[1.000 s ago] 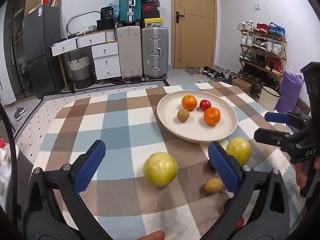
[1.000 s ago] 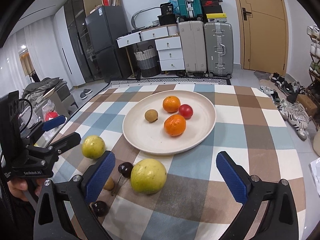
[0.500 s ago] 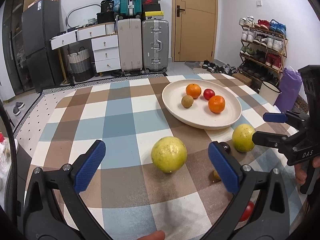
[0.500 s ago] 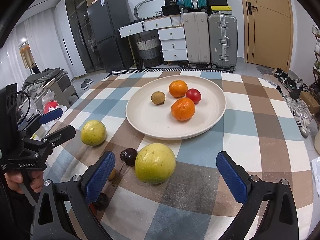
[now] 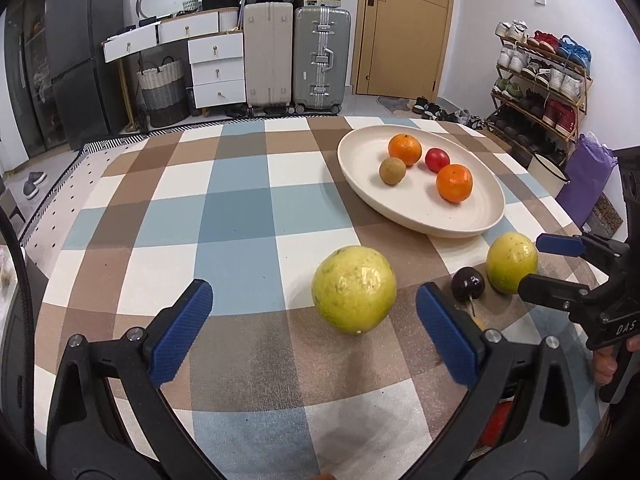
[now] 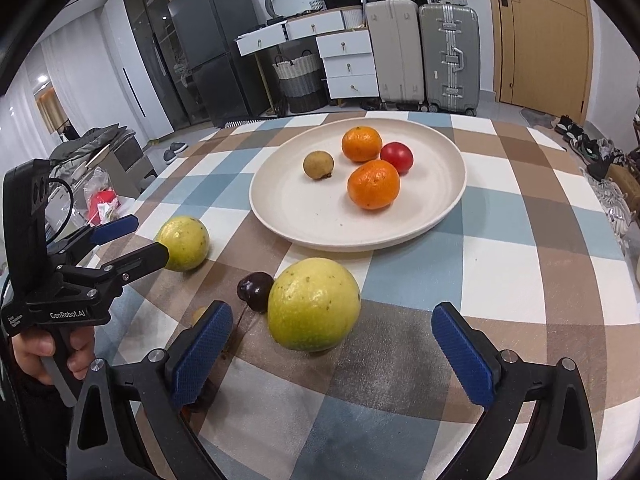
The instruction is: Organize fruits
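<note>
My left tongs (image 5: 308,326) gape wide, holding nothing; the big yellow-green fruit (image 5: 354,290) lies on the checked cloth (image 5: 236,216) at their 1 o'clock. My right tongs (image 6: 332,344) gape too, that fruit (image 6: 314,304) just ahead at 12 o'clock, the plate (image 6: 288,204) beyond.

A small tan fruit (image 6: 199,314) peeks out from behind the right gripper's (image 6: 332,354) blue pad, so most of it is hidden. Low down under that pad sits something dark, too hidden to name. In the left wrist view, a red thing (image 5: 494,426) shows only a little behind the left gripper's (image 5: 316,332) black arm. The dark cherry (image 6: 256,291) is partly covered by the big yellow-green fruit (image 6: 314,304). The hand (image 6: 52,354) on the other gripper is cut off by the picture's edge.
</note>
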`<state>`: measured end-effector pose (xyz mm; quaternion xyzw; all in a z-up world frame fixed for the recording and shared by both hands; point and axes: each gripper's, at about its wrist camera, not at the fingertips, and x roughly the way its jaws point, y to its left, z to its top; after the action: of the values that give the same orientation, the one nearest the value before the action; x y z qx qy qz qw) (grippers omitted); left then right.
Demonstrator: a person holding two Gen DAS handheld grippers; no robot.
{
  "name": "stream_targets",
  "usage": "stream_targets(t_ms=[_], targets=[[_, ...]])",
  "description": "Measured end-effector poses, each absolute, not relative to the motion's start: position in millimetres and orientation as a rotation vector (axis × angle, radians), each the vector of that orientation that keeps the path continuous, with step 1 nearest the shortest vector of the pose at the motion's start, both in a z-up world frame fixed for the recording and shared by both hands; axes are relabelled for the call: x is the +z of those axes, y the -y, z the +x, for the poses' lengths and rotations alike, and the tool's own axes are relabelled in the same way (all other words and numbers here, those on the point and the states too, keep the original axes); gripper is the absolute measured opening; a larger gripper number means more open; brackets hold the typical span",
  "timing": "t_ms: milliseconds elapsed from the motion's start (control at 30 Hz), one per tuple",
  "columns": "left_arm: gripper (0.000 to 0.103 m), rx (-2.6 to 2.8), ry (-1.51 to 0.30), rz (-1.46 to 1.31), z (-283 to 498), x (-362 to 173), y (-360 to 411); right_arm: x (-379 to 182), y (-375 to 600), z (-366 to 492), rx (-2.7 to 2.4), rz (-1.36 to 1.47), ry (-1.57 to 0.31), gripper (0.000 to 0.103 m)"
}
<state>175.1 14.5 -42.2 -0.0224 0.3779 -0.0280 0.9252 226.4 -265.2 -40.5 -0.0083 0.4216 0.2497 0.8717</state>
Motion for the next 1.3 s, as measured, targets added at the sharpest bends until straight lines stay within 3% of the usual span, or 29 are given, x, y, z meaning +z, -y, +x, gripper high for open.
stream_targets(t_ms=[367,567,700,1067,1300], targets=[[0.086,-0.079,-0.825,-0.075,193,-55,-12,-45,262,229,0.528,-0.025,-0.895,0.09],[0.066,-0.121,-0.853,-0.086,199,-60,-6,-45,261,229,0.527,-0.028,-0.895,0.086],[0.047,-0.167,-0.851,-0.092,197,-60,-2,-47,261,229,0.529,-0.029,-0.899,0.083],[0.047,-0.183,-0.823,-0.08,189,-55,4,-48,258,229,0.54,-0.035,-0.901,0.07],[0.047,-0.182,-0.796,-0.084,182,-50,4,-49,257,228,0.563,-0.028,-0.905,0.051]])
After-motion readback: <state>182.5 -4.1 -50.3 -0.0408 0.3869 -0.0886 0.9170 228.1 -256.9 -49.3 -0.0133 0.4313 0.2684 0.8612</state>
